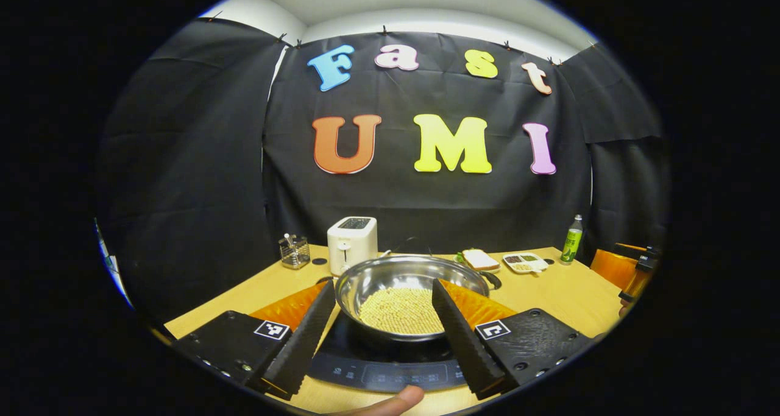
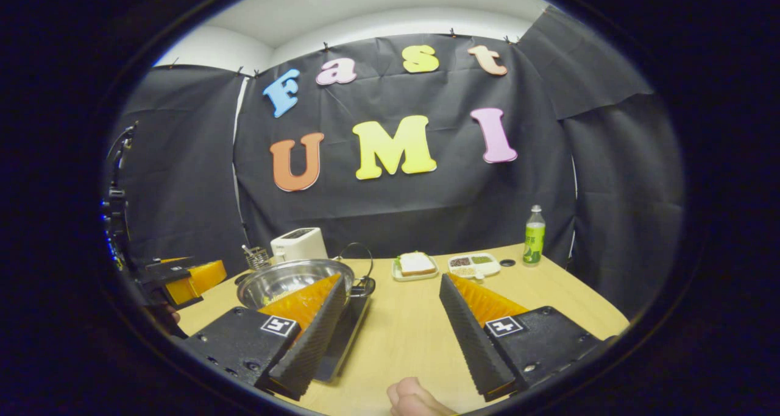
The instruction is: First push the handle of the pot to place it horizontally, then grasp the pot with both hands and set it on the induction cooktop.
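A steel pot (image 1: 405, 282) holding pale yellow grains sits on the black induction cooktop (image 1: 390, 367) at the table's near edge. Its dark handle (image 1: 492, 279) points to the right. My left gripper (image 1: 382, 284) is open and hovers just in front of the pot, one finger left of the rim and the other across its right part, gripping nothing. In the right gripper view, the pot (image 2: 286, 280) and cooktop (image 2: 344, 334) lie to the left. My right gripper (image 2: 391, 280) is open over bare table, its left finger beside the pot's handle (image 2: 364, 288).
At the back stand a white toaster (image 1: 352, 242), a wire utensil holder (image 1: 294, 251), a sandwich on a plate (image 2: 415, 264), a compartment tray (image 2: 474, 264) and a green bottle (image 2: 534, 236). Wooden table (image 2: 402, 331) lies right of the cooktop.
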Tool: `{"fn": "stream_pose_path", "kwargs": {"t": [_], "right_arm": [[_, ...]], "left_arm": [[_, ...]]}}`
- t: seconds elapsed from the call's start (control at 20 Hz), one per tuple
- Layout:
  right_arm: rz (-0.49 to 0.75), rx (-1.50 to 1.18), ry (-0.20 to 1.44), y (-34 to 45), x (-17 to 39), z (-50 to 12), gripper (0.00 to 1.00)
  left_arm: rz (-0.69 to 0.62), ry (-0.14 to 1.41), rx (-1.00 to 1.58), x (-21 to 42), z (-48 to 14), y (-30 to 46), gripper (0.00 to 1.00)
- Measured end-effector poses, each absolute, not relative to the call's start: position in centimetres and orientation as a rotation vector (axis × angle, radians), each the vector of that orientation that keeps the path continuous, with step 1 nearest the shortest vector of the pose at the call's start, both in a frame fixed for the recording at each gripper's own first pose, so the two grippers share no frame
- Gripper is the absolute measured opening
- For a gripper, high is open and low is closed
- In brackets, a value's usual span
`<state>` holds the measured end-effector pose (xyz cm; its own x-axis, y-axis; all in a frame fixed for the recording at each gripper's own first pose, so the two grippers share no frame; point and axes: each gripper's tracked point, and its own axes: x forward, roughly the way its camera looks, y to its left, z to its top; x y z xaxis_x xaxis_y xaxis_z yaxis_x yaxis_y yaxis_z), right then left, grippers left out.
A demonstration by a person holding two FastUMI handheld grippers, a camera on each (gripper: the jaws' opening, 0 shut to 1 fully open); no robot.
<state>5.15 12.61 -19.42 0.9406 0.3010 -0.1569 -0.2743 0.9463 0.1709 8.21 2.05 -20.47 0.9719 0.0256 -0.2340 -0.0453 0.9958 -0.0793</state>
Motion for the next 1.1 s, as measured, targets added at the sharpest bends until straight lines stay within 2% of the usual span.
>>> {"fn": "stream_pose_path", "kwargs": {"t": [0.15, 0.4, 0.8, 0.85, 0.9, 1.1], "right_arm": [[0.239, 0.125, 0.152, 9.6, 3.3, -18.1, 0.98], [0.184, 0.15, 0.147, 6.0, 0.3, -16.5, 0.98], [0.114, 0.165, 0.103, 1.9, -4.2, -12.1, 0.98], [0.12, 0.17, 0.098, 1.9, -4.8, -11.7, 0.97], [0.129, 0.176, 0.09, 2.1, -5.4, -10.9, 0.97], [0.136, 0.166, 0.039, 1.5, -7.2, -8.8, 0.98]], "left_arm": [[0.038, 0.174, -0.088, 6.6, -18.7, 1.3, 0.95], [0.009, 0.164, -0.102, 2.9, -16.8, -0.9, 0.95], [-0.017, 0.056, -0.047, -1.3, -10.1, -2.0, 0.95], [-0.025, 0.043, -0.044, -1.7, -9.2, -2.1, 0.85], [-0.03, 0.036, -0.043, -2.2, -8.4, -2.2, 0.95], [-0.026, -0.02, -0.052, -4.4, -5.2, -1.5, 0.95]]}}
